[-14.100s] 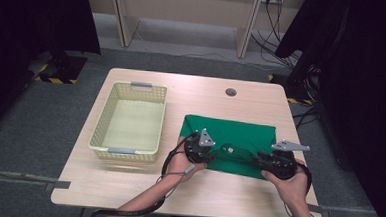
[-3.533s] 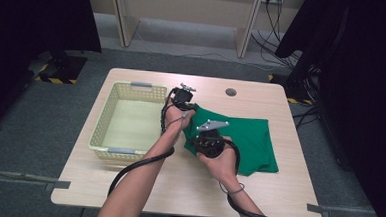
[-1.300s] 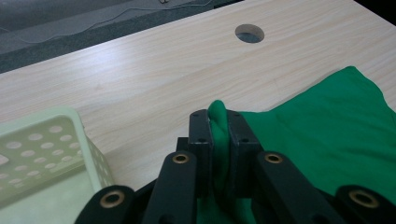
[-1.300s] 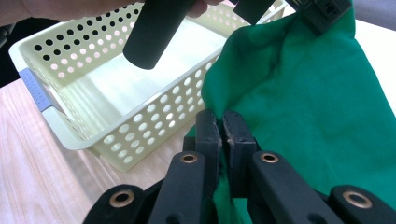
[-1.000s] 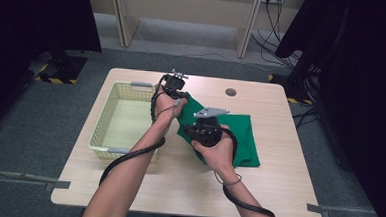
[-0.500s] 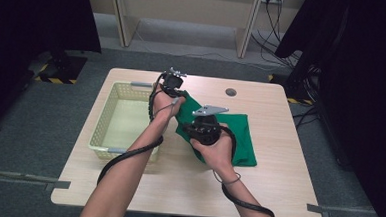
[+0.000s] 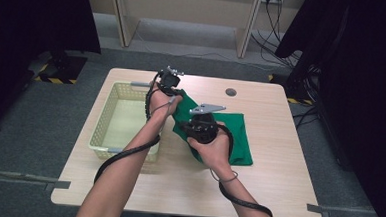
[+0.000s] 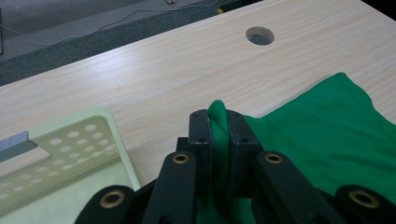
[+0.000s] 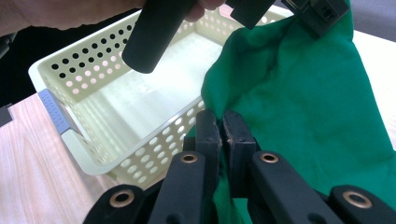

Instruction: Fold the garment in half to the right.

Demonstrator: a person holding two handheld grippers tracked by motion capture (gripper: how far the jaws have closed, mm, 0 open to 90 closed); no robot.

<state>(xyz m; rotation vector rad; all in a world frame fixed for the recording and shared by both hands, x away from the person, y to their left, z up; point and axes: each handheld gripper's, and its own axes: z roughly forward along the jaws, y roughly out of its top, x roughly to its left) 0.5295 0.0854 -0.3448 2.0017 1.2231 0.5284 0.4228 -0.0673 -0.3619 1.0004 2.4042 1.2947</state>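
Pinching a folded green cloth in both claws, I hold it partly lifted off the pale wooden table, just to the right of the cream perforated plastic basket. My left claw is pressed together on a raised fold at the cloth's far edge, next to the basket's far right corner, with the green fabric bunched up between its black jaws. My right claw is likewise clamped on a nearer fold, and from it I see the basket's open, empty inside close ahead. Gripping two separate points keeps the fold from falling open, I judge, while the cloth hangs between them. Its right-hand part lies flat on the table. Both claws sit on the side toward the basket, which suggests the cloth is meant to go over the rim and into it.
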